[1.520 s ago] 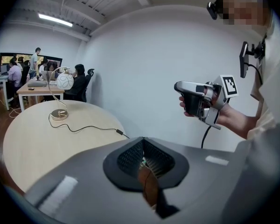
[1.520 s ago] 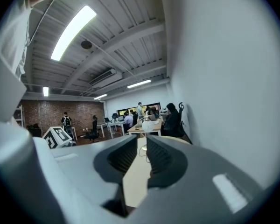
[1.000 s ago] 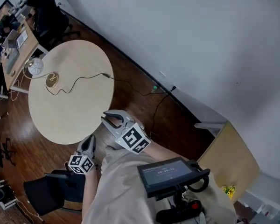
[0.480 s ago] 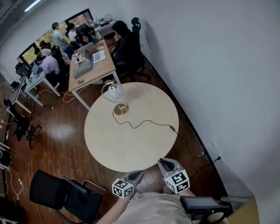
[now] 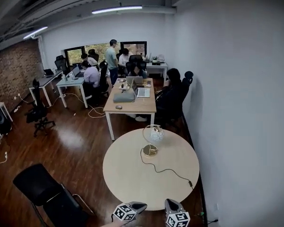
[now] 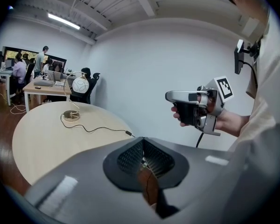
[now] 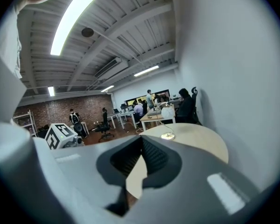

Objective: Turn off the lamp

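Lamp (image 5: pixel 156 135) stands on the far half of the round table (image 5: pixel 128 178), its brass base (image 5: pixel 149 150) flat on the wood and a thin arched stem carrying a white globe over it (whether the globe is lit is hard to tell). A black cord (image 5: pixel 166 170) snakes from the base across the tabletop to the right-hand edge, close to the white wall (image 5: pixel 246 103). Both grippers show at the bottom edge of the head view, on the near side of the table, side by side, pointing towards the lamp and well apart from it. The left gripper (image 5: pixel 141 205) has its jaws together with nothing between them. The right gripper (image 5: pixel 170 202) has just been closing its jaws, and they now meet on nothing. Just beyond the table stands a long desk (image 5: pixel 137 107) with a person in black (image 5: pixel 173 91) seated at its right side. A black office chair (image 5: pixel 42 190) stands left of the table
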`<state>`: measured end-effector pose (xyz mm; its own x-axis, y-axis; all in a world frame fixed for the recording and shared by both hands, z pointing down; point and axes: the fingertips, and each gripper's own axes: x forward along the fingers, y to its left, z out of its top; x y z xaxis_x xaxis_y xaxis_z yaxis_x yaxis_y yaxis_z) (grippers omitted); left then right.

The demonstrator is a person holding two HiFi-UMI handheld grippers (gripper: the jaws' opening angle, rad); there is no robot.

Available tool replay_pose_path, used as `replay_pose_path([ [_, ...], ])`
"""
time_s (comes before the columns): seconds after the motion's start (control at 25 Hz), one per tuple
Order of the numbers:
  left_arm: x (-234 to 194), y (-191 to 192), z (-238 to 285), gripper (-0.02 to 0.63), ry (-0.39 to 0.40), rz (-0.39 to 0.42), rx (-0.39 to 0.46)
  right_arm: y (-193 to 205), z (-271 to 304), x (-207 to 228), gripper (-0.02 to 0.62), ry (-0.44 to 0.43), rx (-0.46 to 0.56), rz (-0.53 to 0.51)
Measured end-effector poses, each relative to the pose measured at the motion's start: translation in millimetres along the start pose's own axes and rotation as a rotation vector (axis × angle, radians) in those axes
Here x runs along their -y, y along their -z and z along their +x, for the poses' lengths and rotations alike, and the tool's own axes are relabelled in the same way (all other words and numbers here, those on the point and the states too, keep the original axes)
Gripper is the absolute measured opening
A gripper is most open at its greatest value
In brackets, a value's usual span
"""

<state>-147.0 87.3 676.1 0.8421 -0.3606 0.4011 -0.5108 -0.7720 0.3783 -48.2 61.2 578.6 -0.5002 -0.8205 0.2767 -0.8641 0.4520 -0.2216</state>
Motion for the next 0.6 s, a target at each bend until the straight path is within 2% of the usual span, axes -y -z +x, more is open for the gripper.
replay_pose_path([
  [0.2, -16, 13, -12, -0.003, 0.025, -0.023, -0.029, 22, 17, -10, 0.002, 0.048, -0.040, -0.003],
  [0.44, -15, 10, -16, -0.003, 0.062, -0.031, -0.003, 16, 11, -3, 0.002, 0.157, -0.082, -0.003],
  [0.6, -14, 6, -17, -0.003, 0.083, -0.024, 0.010, 18, 4, 3, 0.002, 0.192, -0.078, 0.017],
])
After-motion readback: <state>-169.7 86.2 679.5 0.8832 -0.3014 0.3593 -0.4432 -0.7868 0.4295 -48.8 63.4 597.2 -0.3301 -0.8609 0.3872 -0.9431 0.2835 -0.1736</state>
